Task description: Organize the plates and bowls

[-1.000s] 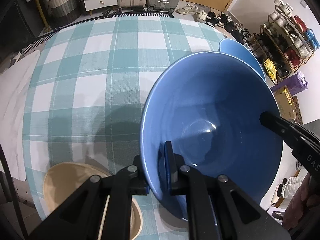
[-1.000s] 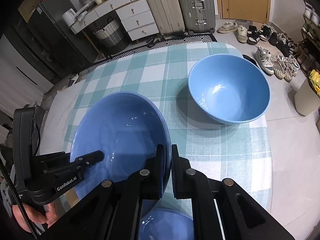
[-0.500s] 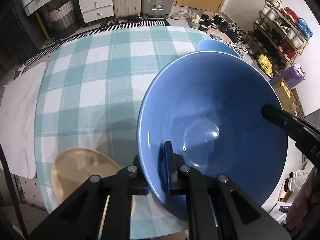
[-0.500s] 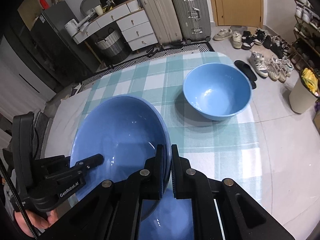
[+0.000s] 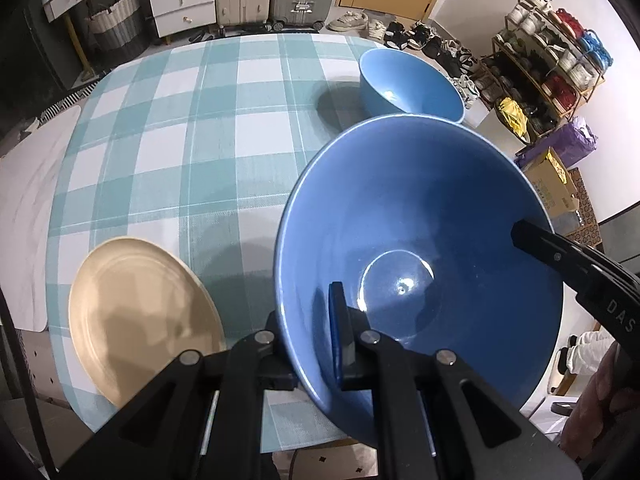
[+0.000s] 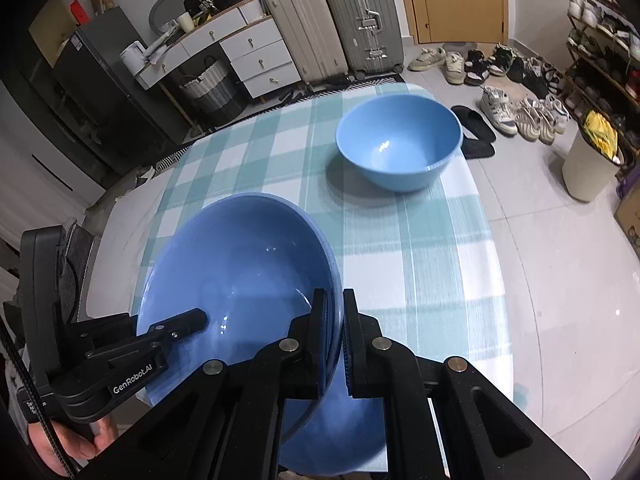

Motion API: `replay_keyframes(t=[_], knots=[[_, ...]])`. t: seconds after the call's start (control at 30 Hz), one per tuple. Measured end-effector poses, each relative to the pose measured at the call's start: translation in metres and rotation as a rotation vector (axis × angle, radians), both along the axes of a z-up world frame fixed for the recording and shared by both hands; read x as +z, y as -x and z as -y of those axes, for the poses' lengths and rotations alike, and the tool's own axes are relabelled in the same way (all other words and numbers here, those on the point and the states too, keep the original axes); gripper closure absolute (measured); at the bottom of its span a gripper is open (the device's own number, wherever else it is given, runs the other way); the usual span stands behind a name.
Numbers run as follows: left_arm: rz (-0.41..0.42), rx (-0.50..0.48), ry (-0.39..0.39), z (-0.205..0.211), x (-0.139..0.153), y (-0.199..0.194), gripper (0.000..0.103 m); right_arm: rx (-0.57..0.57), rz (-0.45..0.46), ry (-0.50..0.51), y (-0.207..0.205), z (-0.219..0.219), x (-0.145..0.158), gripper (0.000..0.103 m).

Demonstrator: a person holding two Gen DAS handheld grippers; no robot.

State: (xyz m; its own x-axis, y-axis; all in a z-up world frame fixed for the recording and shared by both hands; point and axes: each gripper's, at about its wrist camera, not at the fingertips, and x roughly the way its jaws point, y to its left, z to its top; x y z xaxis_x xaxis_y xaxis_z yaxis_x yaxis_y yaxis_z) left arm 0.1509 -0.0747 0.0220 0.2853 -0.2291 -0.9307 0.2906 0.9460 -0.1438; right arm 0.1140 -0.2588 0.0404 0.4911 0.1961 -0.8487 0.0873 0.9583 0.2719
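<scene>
Both grippers hold one large dark blue bowl (image 5: 420,240) above the checked tablecloth (image 5: 200,128). My left gripper (image 5: 308,320) is shut on its near rim. My right gripper (image 6: 335,320) is shut on the opposite rim of the same bowl (image 6: 240,276). The right gripper's fingers (image 5: 560,248) show in the left wrist view, and the left gripper's fingers (image 6: 176,326) show in the right wrist view. A lighter blue bowl (image 5: 408,84) (image 6: 400,140) stands at the table's far right. A beige plate (image 5: 140,312) lies at the near left. A blue dish (image 6: 340,436) lies under the held bowl.
The table's right edge drops to a tiled floor with shoes (image 6: 516,112), a shoe rack (image 5: 552,52) and a white bin (image 6: 588,164). Suitcases (image 6: 332,20) and drawers (image 6: 256,56) stand beyond the far edge. A cardboard box (image 5: 556,192) sits on the floor.
Both grippers have lifted the dark blue bowl higher, so the table looks smaller. The beige plate and the lighter bowl now show more fully. The grips have not changed.
</scene>
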Motion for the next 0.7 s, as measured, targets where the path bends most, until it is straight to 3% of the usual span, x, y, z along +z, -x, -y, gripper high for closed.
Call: replay_keyframes(t=[0.7], knots=[[0.044,-0.068,-0.064,0.025,-0.042,0.046,0.095,-0.043,-0.062,-0.050,0.048,0.029,-0.059,0.096]])
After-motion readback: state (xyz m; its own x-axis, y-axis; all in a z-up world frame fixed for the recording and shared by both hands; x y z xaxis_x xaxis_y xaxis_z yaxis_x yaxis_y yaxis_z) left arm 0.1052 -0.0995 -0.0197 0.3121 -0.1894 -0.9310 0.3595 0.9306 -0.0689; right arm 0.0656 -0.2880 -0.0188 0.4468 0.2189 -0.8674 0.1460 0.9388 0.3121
